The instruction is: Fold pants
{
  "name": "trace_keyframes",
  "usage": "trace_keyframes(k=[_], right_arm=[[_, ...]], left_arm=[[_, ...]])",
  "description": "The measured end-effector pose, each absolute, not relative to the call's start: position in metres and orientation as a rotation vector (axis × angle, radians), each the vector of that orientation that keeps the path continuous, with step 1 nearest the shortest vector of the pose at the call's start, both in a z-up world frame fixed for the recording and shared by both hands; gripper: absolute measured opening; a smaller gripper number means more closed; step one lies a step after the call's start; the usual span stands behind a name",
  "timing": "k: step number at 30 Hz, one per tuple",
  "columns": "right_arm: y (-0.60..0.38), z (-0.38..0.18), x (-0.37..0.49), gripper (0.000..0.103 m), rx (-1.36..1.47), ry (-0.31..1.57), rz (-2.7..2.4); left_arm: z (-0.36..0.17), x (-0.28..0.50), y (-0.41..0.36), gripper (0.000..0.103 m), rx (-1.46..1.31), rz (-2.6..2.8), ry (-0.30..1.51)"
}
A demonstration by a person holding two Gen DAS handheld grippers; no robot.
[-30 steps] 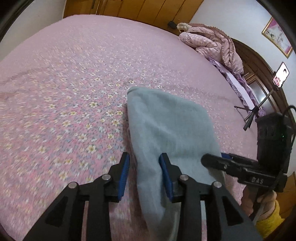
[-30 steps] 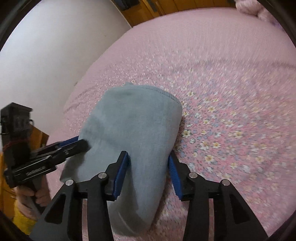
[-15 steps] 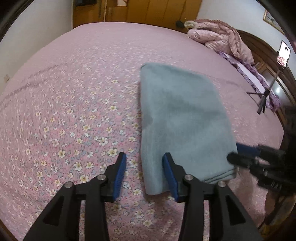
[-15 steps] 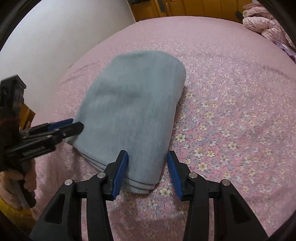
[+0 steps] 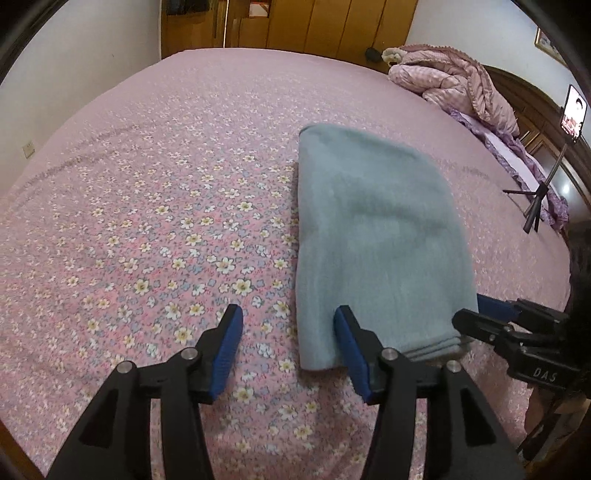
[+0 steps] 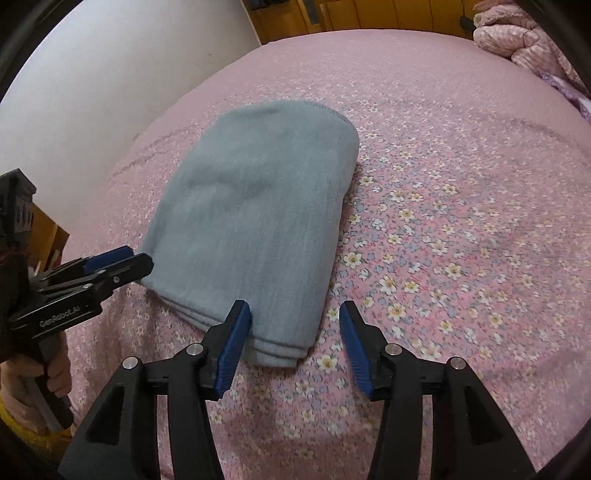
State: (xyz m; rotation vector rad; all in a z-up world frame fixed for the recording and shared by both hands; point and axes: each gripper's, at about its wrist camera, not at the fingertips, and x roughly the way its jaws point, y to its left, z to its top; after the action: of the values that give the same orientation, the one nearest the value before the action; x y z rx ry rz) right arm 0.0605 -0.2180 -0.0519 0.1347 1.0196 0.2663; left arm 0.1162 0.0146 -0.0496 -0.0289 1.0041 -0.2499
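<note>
The grey-blue pants (image 5: 373,236) lie folded into a thick rectangle on the pink flowered bedspread (image 5: 155,206), stacked layers showing at the near edge. My left gripper (image 5: 288,332) stands at the pants' near left corner, its jaws opening, and the pads do not press the cloth. In the right wrist view the pants (image 6: 258,214) lie flat, and my right gripper (image 6: 295,326) straddles their near right corner, jaws opening, pads off the fabric. Each gripper shows in the other's view: the right gripper (image 5: 480,314) and the left gripper (image 6: 122,262) at the pants' near edge.
A pink quilted duvet (image 5: 454,81) is heaped at the far right of the bed. A phone on a small tripod (image 5: 546,177) stands by the dark headboard. Wooden wardrobe doors (image 5: 295,22) line the far wall. A hand in a yellow sleeve (image 6: 33,384) grips the left tool.
Both grippers have let go of the pants and drawn back toward the near edge. The pants went from hanging in the jaws to lying flat on the bed, and both pairs of jaws stand wider.
</note>
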Motion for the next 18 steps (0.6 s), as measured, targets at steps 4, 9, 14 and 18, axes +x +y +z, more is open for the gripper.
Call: trace_keyframes(k=[4,9,14,18], right_arm=[[-0.215,-0.045,0.046,0.063,0.078,1.014,0.243],[-0.217,-0.041,0.027,0.074,0.052,1.002,0.223],[-0.224,-0.038,0.011,0.077,0.014,0.985,0.159],[-0.23,-0.045,0.005,0.077,0.016,0.992,0.126]], left_arm=[[-0.043,0.104,0.014,0.055,-0.042,-0.25,1.01],[-0.04,0.088,0.009,0.06,-0.044,-0.246,1.016],[-0.048,0.076,-0.004,0.071,-0.044,-0.227,1.039],[-0.058,0.074,-0.019,0.083,-0.016,-0.205,1.058]])
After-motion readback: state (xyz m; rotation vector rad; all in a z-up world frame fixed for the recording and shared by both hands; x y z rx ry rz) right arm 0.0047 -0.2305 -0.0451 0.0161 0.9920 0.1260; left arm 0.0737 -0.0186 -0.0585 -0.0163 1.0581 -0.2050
